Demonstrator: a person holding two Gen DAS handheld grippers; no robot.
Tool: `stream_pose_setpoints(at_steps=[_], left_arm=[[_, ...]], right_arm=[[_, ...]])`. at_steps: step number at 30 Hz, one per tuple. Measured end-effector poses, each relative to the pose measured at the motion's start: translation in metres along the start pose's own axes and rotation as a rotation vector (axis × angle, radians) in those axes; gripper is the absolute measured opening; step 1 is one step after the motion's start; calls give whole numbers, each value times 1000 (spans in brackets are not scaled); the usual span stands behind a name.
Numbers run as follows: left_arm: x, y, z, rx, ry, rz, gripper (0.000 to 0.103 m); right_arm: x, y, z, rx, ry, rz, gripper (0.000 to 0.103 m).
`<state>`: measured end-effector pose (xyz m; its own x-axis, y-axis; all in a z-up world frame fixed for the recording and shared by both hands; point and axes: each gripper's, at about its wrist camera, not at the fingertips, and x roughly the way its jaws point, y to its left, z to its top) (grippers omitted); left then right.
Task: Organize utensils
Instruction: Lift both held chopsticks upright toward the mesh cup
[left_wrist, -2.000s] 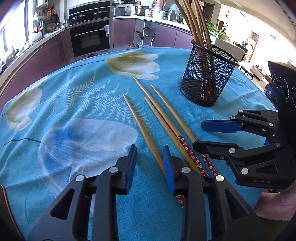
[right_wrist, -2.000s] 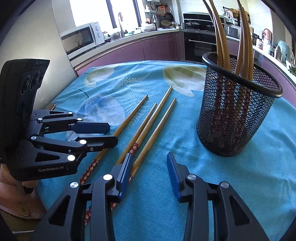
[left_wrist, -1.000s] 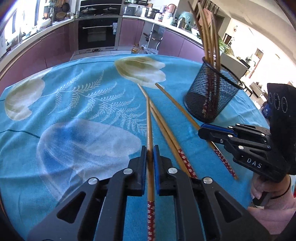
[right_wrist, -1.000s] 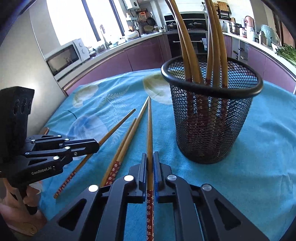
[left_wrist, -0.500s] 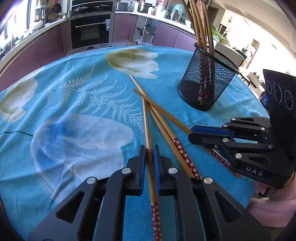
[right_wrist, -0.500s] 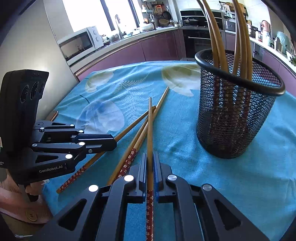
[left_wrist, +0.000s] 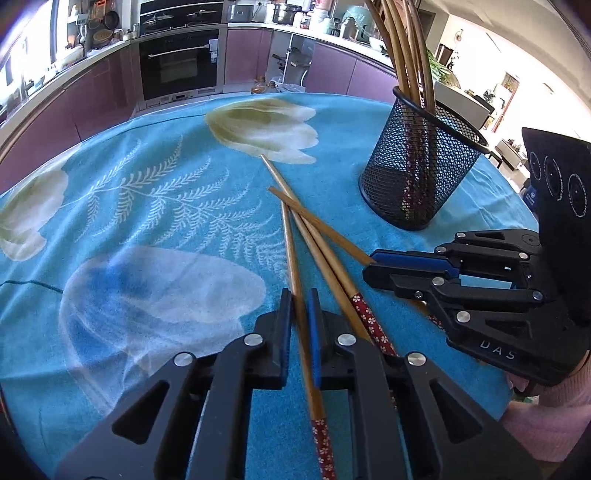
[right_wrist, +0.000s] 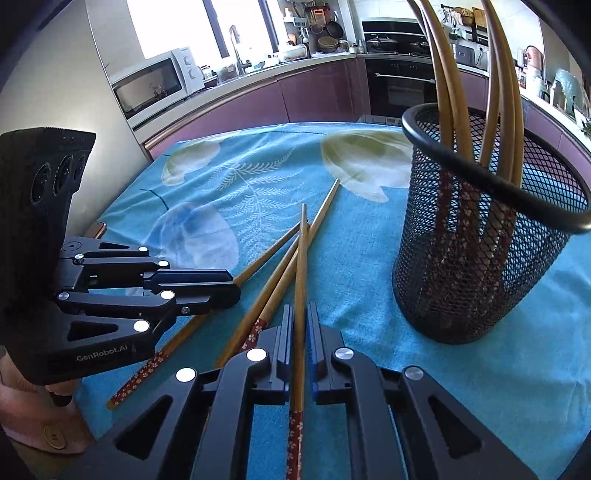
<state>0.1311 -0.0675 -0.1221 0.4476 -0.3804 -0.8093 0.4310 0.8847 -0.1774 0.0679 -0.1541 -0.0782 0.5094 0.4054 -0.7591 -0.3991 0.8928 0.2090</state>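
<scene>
From the left wrist, the left tongs (left_wrist: 300, 314) are pinching one chopstick (left_wrist: 291, 254). Two more chopsticks (left_wrist: 325, 254) lie crossed on the blue worktop (left_wrist: 147, 206), not yet put away. The black mesh cup (left_wrist: 417, 177) stands near and already has several sticks in it.

From the right wrist, the right tongs (right_wrist: 300, 328) are pinching another chopstick (right_wrist: 302, 266). The cup (right_wrist: 480, 240) is close on the right. I think four sticks are left to drop in.
</scene>
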Motion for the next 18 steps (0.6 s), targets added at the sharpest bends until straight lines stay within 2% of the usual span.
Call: stream_pose_setpoints(at_steps=[9, 18], left_arm=[[-23, -1, 3, -1, -55, -39, 8], [-64, -6, 14, 18, -143, -131, 8]], right_arm=[[-30, -3, 3, 9, -81, 7, 6], [-71, -8, 7, 24, -191, -4, 6]])
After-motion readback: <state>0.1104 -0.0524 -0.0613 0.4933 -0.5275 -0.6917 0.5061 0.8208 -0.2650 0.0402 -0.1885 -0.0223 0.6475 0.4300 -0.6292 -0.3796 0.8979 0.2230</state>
